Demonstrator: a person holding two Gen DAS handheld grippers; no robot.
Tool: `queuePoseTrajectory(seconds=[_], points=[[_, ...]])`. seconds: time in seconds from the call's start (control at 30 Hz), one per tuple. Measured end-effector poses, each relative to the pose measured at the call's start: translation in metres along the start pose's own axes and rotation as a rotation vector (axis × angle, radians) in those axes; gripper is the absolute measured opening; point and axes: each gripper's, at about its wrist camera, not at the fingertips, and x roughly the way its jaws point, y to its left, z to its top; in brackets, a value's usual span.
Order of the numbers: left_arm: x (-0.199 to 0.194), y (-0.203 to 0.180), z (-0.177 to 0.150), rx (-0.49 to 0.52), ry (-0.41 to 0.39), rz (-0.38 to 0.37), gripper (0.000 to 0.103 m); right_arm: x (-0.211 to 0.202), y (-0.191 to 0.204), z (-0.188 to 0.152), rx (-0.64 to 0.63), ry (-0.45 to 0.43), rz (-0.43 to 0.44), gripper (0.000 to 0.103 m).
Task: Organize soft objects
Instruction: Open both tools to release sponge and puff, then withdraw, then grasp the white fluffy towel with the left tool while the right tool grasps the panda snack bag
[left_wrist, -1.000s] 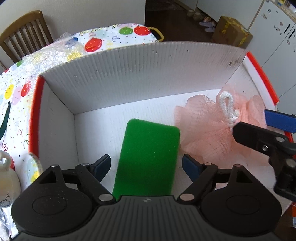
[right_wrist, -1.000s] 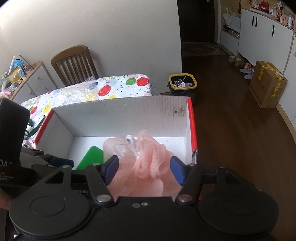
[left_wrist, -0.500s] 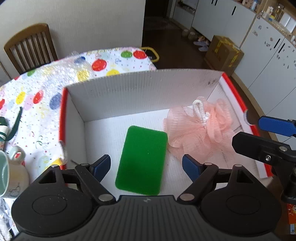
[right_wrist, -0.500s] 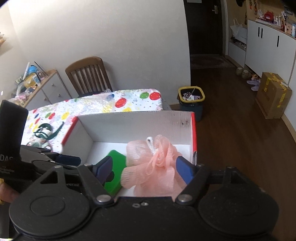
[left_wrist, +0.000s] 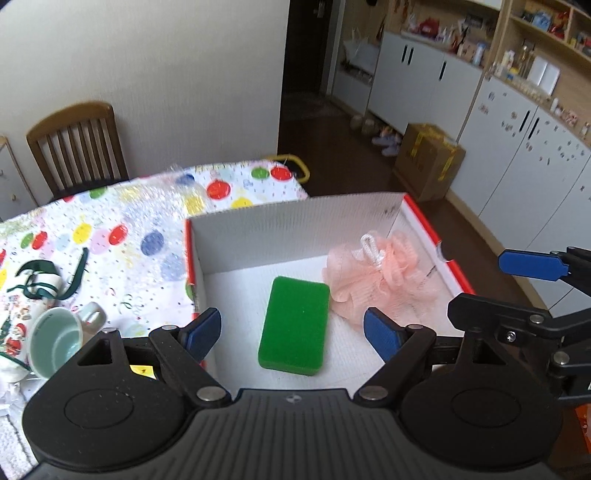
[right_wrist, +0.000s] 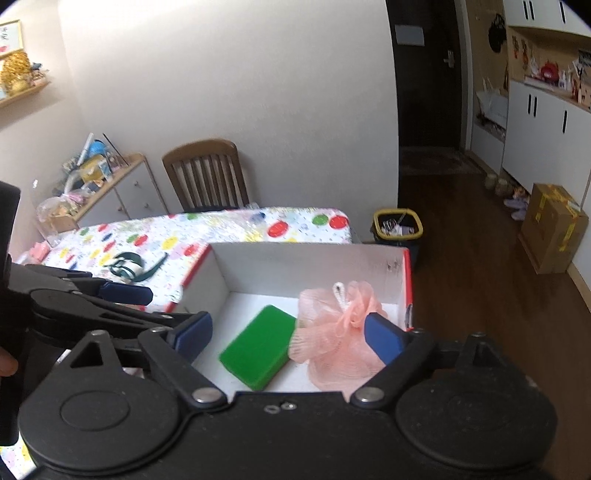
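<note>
In box (left_wrist: 295, 225): sponge (left_wrist: 294, 325) below left tool (left_wrist: 291, 334) (open, empty).

box (left_wrist: 303, 218) near wall hidden by hand-held gripper (left_wrist: 291, 334); mug (left_wrist: 55, 341) partly hidden

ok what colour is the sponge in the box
Bright green sponge, lying flat in the box; clearest in the left wrist view.

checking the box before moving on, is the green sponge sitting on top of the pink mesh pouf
No, the flat green rectangular sponge lies on the white box floor beside the pink mesh bath pouf.
</note>
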Motion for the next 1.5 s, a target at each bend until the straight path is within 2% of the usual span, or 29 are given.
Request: queuePoseTrajectory(seconds=[0.43,0.6,0.7,0.8,1.2,1.4,1.5], points=[[-0.087,0.018,-0.042,-0.002,-0.151,-0.033,0.085,-0.044,0.049,-0.018,-0.023,-0.086,0.096,0.102],[-0.111,0.033,-0.065,-0.012,-0.192,-0.041,0.094,-0.055,0.073,-0.025,-0.026,-0.112,0.127,0.103],[-0.123,0.045,-0.079,-0.023,-0.216,-0.044,0.096,-0.058,0.09,-0.029,-0.035,-0.121,0.144,0.103],[-0.134,0.06,-0.092,-0.039,-0.238,-0.046,0.103,-0.06,0.106,-0.034,-0.043,-0.132,0.157,0.103],[-0.164,0.148,-0.137,-0.118,-0.292,-0.048,0.103,-0.046,0.172,-0.05,-0.046,-0.11,0.181,0.103],[-0.169,0.19,-0.154,-0.104,-0.311,0.04,0.103,-0.027,0.2,-0.057,-0.047,-0.08,0.15,0.103],[-0.167,0.212,-0.162,-0.101,-0.302,0.051,0.103,-0.014,0.214,-0.06,-0.055,-0.066,0.122,0.103]])
